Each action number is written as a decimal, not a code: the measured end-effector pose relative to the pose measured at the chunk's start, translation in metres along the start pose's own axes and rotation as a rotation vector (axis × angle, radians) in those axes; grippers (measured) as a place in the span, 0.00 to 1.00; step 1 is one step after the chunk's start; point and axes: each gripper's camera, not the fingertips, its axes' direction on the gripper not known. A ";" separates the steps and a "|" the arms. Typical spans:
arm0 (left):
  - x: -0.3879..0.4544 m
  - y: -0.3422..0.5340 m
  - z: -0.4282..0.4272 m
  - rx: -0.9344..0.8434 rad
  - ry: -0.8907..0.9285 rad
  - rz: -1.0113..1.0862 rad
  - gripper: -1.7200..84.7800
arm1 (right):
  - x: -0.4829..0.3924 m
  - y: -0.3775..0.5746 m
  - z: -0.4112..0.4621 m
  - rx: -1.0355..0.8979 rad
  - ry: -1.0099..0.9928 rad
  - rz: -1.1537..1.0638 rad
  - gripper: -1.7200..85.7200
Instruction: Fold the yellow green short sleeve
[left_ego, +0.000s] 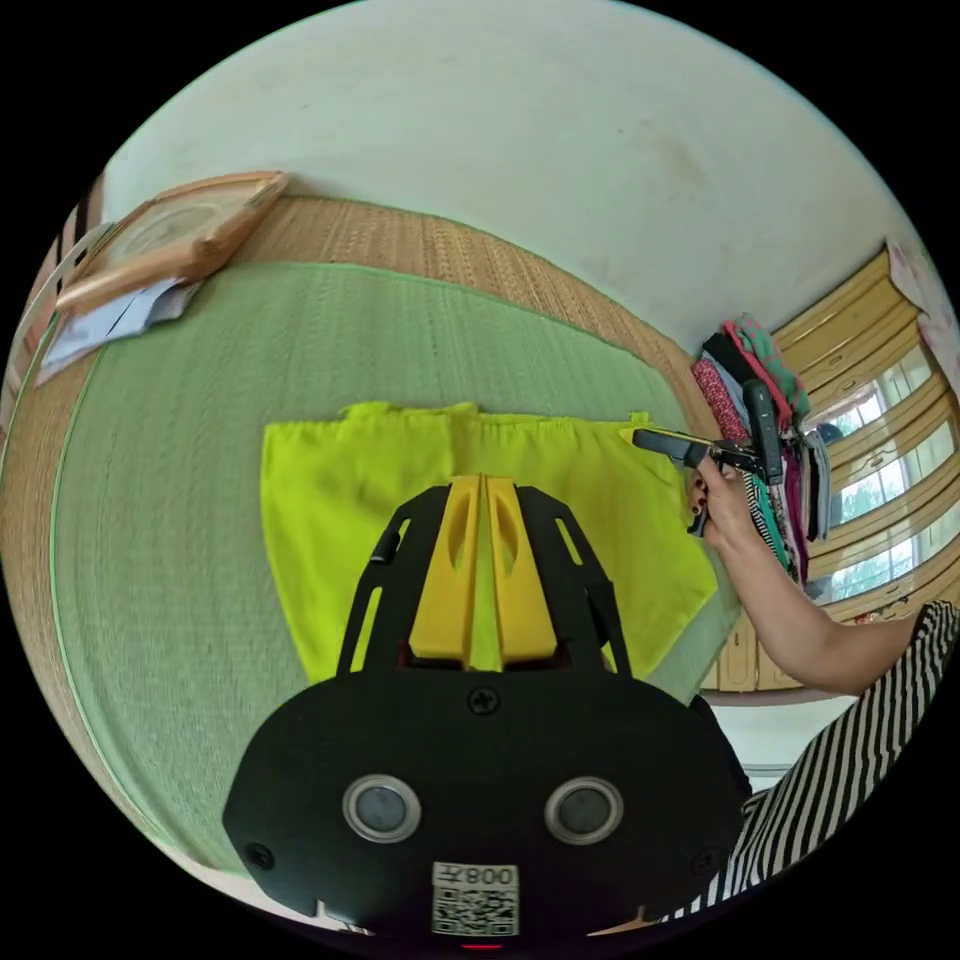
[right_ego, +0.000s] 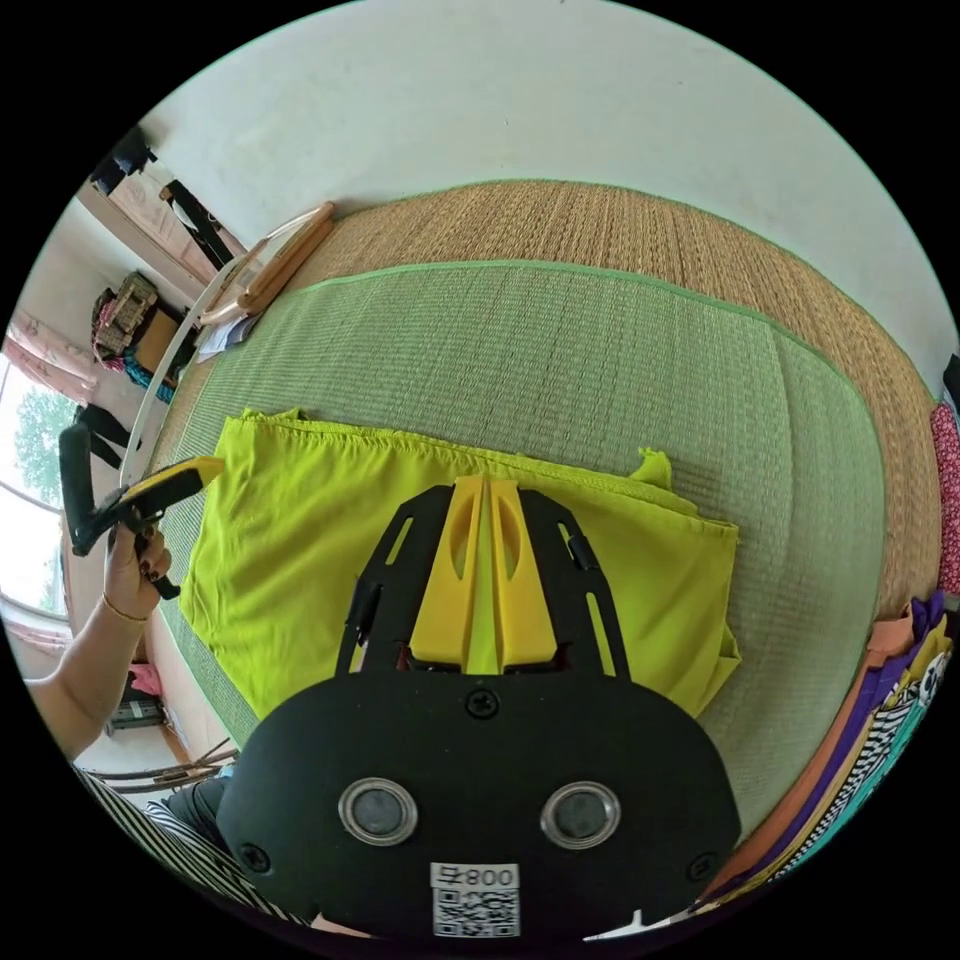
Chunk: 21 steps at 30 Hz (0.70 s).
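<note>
Your left gripper (left_ego: 484, 490) and right gripper (right_ego: 484, 492) hover pinched together, holding nothing, over the half-folded yellow green short sleeve (right_ego: 300, 520) mid-mat (right_ego: 600, 340); next, I think, grab an edge.

Your left gripper (left_ego: 484, 482) hid the middle of the yellow green short sleeve (left_ego: 330, 520); the pile of clothes (right_ego: 905, 680) was cut off at the edge.

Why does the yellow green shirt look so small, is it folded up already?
Partly folded. The yellow green shirt lies flat on the green mat as a compact block, with doubled layers showing along its edge. Whether more folds are needed, I cannot tell.
</note>
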 end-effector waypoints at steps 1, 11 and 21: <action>-0.008 0.018 -0.007 0.002 0.005 -0.029 0.03 | 0.005 0.004 -0.009 0.009 -0.009 0.004 0.04; 0.024 0.137 0.032 -0.207 0.203 -0.025 0.06 | 0.080 0.129 -0.123 0.009 -0.113 0.127 0.09; 0.129 0.153 0.121 -0.317 0.358 0.287 0.09 | 0.178 0.294 -0.199 -0.042 -0.248 0.404 0.12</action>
